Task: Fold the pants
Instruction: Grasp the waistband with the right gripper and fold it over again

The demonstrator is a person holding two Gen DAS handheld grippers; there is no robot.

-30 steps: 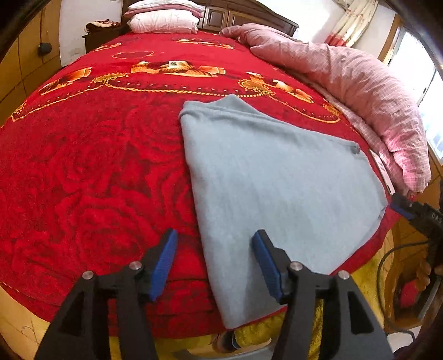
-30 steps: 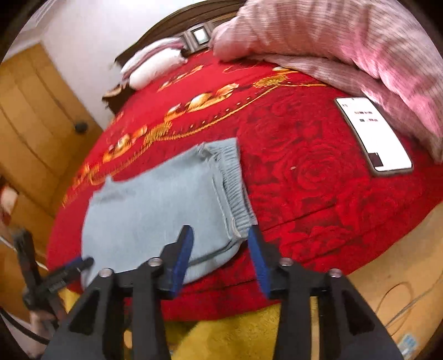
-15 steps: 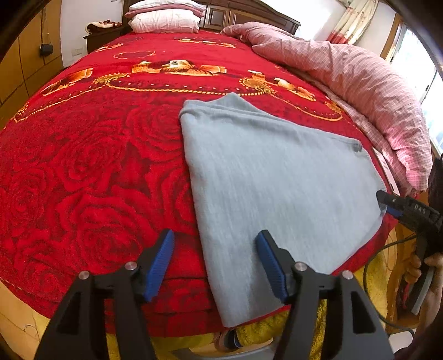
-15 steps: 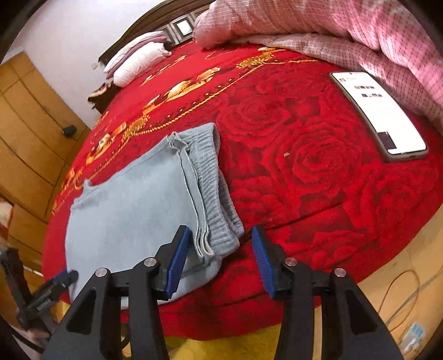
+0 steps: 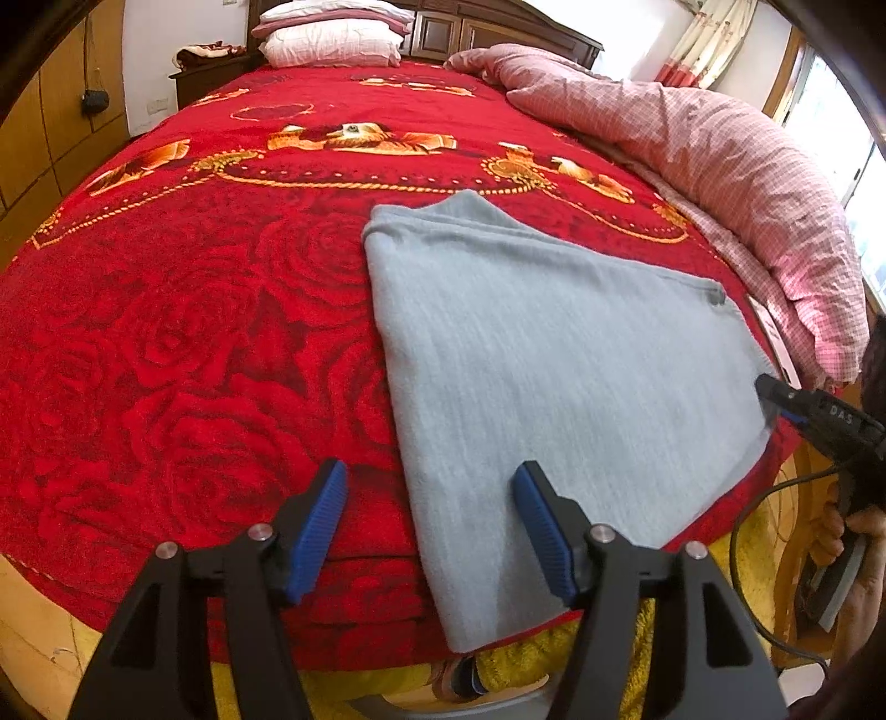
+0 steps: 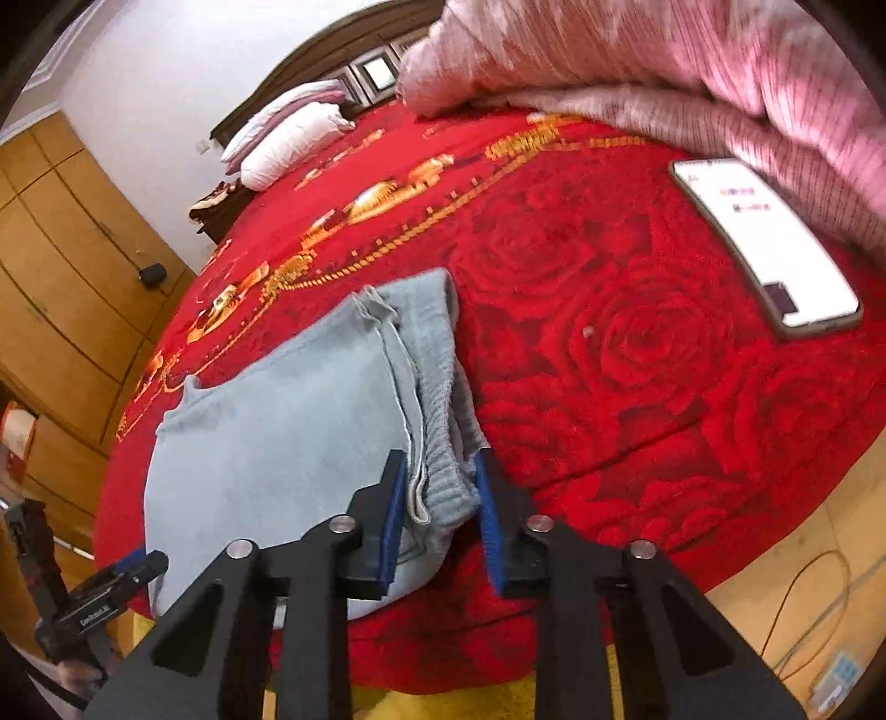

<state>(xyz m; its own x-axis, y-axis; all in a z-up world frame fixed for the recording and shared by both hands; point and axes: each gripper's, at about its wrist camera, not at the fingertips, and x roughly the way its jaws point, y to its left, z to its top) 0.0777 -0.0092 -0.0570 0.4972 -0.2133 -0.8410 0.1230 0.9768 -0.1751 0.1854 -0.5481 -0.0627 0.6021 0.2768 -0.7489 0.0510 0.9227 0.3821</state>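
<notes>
Pants: we see the grey pants (image 5: 554, 354) folded flat on the red rose-patterned blanket (image 5: 166, 343), near the foot edge of the bed, one corner hanging just over that edge
Left gripper: our left gripper (image 5: 429, 526) hangs with its jaws wide apart above the near edge of the pants; the right blue pad is over the grey cloth, the left one over the blanket, and neither presses on anything
Right gripper: our right gripper (image 6: 437, 515) has just been closing its jaws, and the ribbed waistband (image 6: 443, 443) end of the pants now sits bunched between the two blue pads, which pinch it
Only in the left wrist view: the whole smooth face of the folded pants, the pink checked quilt (image 5: 720, 166) along the far side of the bed, stacked pillows (image 5: 332, 39) at the headboard, and the right gripper from the side at the pants' far corner, with a hand (image 5: 853, 531) on its handle
Only in the right wrist view: the layered edges and waistband ribbing, a phone (image 6: 764, 243) with a lit screen lying on the blanket well apart from the pants, the wooden wardrobe (image 6: 61, 266), and the left gripper's tip low at the left
Blur: the right wrist view is slightly smeared, so we cannot read the phone's screen
</notes>
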